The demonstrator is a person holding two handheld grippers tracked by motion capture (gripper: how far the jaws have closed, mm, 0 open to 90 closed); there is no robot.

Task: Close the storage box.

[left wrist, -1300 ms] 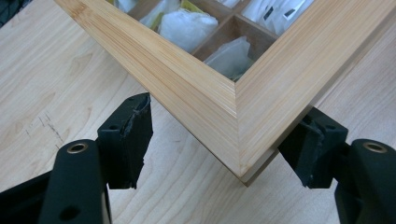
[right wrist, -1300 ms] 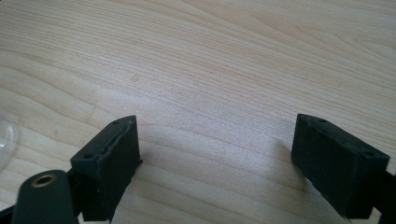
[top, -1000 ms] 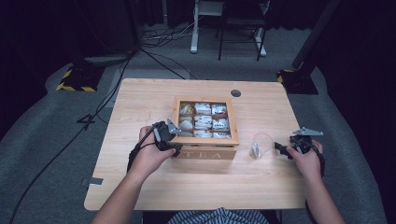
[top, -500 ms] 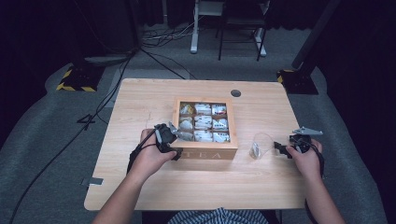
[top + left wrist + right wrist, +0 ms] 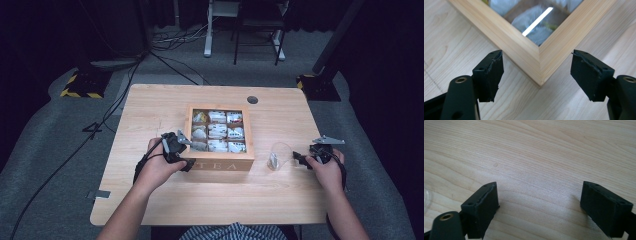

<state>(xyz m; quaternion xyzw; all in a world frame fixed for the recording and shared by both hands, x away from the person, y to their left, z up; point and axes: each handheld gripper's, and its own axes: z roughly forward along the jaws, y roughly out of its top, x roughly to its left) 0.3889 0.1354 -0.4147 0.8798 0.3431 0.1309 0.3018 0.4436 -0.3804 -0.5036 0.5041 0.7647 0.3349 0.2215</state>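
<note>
The left gripper [image 5: 176, 146] hovered low with jaws spread wide; the right gripper [image 5: 316, 154], well apart, gaped too.

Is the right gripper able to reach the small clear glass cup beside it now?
Probably yes: the right gripper is open, and bare wooden table separates it from the clear glass cup.

- Wooden table [image 5: 150, 107], light grain; round hole [image 5: 252, 100] near its far edge.
- Wooden tea box [image 5: 220, 162] at centre, "TEA" on its near wall, packets in its nine compartments.
- Left gripper [image 5: 186, 141] at the box's near-left corner, held in the left hand [image 5: 159, 167].
- Right gripper [image 5: 299, 158] low over the table, well right of the box, in the right hand [image 5: 327, 167].
- Clear glass [image 5: 278, 155] just left of the right gripper; small grey item inside it, too small to identify.
</note>
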